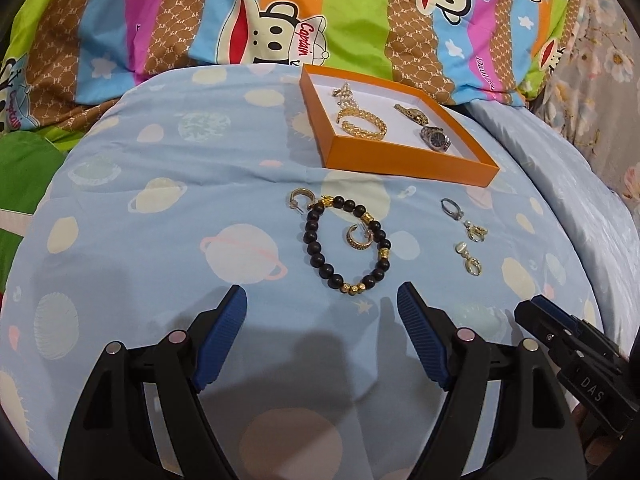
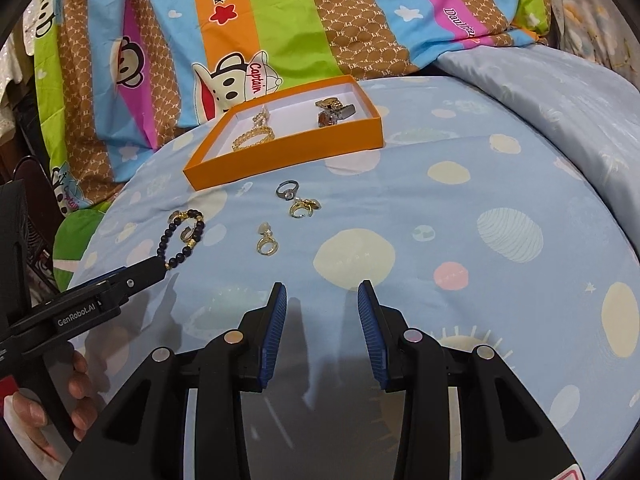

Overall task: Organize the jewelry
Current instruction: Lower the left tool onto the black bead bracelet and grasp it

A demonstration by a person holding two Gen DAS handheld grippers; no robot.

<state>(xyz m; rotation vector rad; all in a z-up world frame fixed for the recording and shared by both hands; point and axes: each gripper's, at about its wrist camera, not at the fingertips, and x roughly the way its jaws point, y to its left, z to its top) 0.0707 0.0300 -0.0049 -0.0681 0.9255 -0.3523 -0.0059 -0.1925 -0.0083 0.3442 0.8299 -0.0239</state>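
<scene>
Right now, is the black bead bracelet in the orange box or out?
Out. The black bead bracelet lies on the blue bedspread, in front of the orange box.

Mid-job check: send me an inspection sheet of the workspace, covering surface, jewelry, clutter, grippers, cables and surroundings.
Surface: light blue planet-print bedding, soft and slightly wrinkled.
Job's things: orange box holding a gold chain bracelet, a pearl piece and two watches. Outside it: black bead bracelet with one gold hoop earring inside its loop and another touching its far left edge; a silver ring and two gold drop earrings to the right.
Clutter: nothing seen.
Grippers: left gripper open, empty, short of the bead bracelet; right gripper open, empty.
Cables: nothing seen.
Surroundings: striped cartoon-monkey duvet behind; floral fabric at far right.
</scene>
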